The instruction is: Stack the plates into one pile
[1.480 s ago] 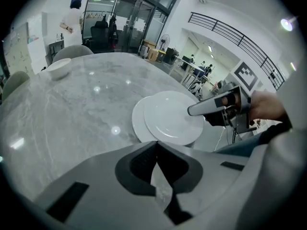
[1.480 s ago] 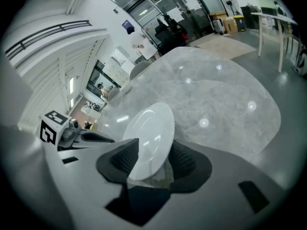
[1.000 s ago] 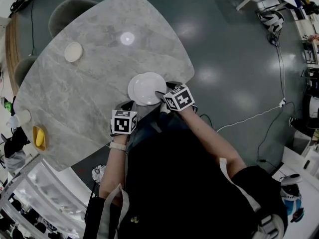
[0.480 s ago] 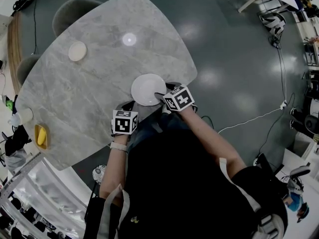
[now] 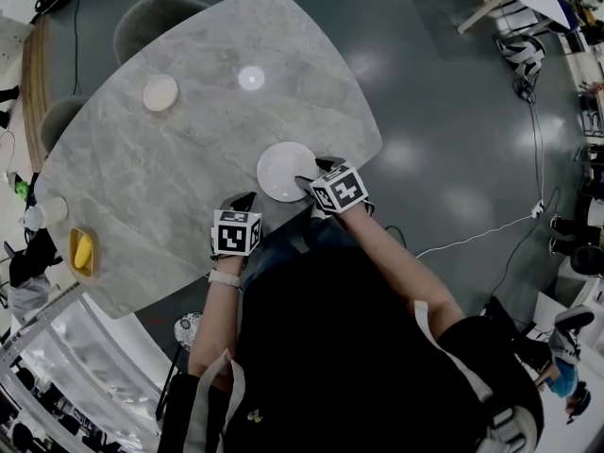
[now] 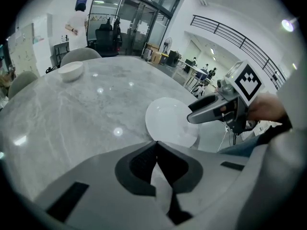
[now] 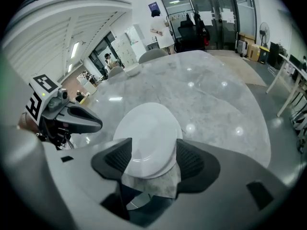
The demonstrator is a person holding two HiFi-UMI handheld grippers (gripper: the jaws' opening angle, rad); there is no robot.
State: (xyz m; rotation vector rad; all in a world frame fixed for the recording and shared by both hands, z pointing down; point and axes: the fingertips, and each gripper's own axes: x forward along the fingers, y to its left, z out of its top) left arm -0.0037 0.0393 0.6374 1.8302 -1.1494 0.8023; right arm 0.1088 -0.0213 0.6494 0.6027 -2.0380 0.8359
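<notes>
A white plate (image 5: 286,170) (image 6: 171,121) (image 7: 148,138) lies on the marble table (image 5: 189,159) near its front edge. My right gripper (image 5: 308,179) (image 7: 152,155) (image 6: 199,115) is at the plate's near rim, open, with its jaws standing either side of that rim. One dark finger (image 6: 207,110) reaches over the plate's edge. My left gripper (image 5: 241,203) (image 6: 156,147) hovers at the table's front edge left of the plate, shut and empty. A smaller cream dish (image 5: 160,92) (image 6: 71,71) (image 7: 132,70) sits far off at the table's back left.
A yellow item on a yellow dish (image 5: 83,251) and a pale cup (image 5: 49,210) sit at the table's left edge. Grey chairs (image 5: 151,22) stand behind the table. The dark floor to the right carries a white cable (image 5: 472,239).
The head camera has shifted a little, so the table sits slightly further right in view. Plate and both grippers keep their places relative to each other.
</notes>
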